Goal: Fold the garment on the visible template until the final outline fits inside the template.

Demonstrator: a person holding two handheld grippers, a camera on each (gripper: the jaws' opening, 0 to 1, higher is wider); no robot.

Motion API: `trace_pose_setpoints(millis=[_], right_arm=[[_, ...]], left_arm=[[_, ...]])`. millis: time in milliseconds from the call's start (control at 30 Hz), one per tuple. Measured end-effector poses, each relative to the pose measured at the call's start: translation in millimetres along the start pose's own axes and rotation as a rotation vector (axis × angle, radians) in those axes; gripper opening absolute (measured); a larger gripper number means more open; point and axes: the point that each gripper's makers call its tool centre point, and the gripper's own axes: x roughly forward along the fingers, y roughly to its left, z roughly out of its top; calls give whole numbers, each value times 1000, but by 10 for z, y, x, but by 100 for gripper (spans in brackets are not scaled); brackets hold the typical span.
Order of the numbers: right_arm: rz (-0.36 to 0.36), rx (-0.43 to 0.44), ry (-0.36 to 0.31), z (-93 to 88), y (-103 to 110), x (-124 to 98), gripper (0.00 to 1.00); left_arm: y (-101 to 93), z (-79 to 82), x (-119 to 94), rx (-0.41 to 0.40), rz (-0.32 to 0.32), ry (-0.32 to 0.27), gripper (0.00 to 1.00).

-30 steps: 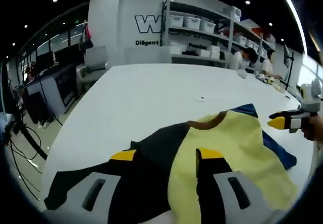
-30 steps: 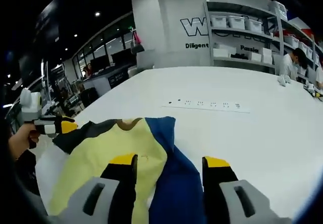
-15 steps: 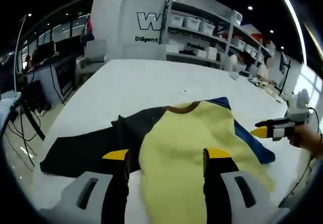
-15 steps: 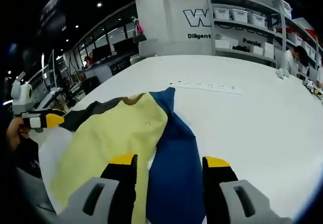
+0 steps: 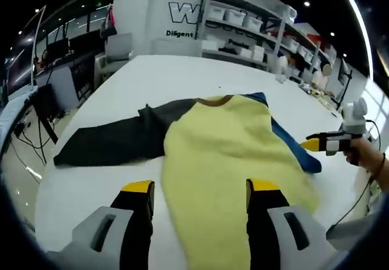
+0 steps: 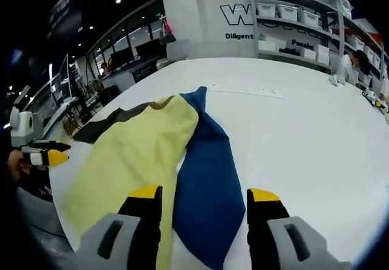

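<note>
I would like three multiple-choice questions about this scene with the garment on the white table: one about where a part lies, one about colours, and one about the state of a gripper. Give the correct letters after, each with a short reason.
1. In the left gripper view, where does the dark sleeve lie relative to the yellow body of the garment?
A. to its left
B. to its right
C. folded on top of it

2. How many colours does the garment show?
A. one, yellow
B. two, yellow and red
C. three main ones: yellow, blue, dark grey

3. How do the jaws of the right gripper stand in its own view?
A. shut on the blue sleeve
B. open, holding nothing
C. shut on the collar

Answers:
1 A: the dark sleeve stretches flat over the white table to the left of the yellow panel.
2 C: the yellow body, the blue sleeve and the dark sleeve are all visible.
3 B: the yellow-tipped jaws stand apart, with nothing clamped between them.
</note>
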Motion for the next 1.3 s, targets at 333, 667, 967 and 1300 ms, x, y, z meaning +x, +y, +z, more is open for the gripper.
trace_pose_setpoints(millis=[333, 667, 967, 1300], right_arm=[[-23, 23, 60, -362, -139, -155, 46], [-53, 47, 66, -650, -187, -209, 33], [-66, 34, 36, -651, -141, -283, 6], [-110, 37, -13, -424, -350, -423, 0]], left_arm=[[73, -570, -133, 45, 47, 147, 60], [137, -775, -220, -1, 105, 209, 54], [97, -1026, -253, 24, 126, 283, 46], [151, -1055, -274, 84, 191, 306, 27]])
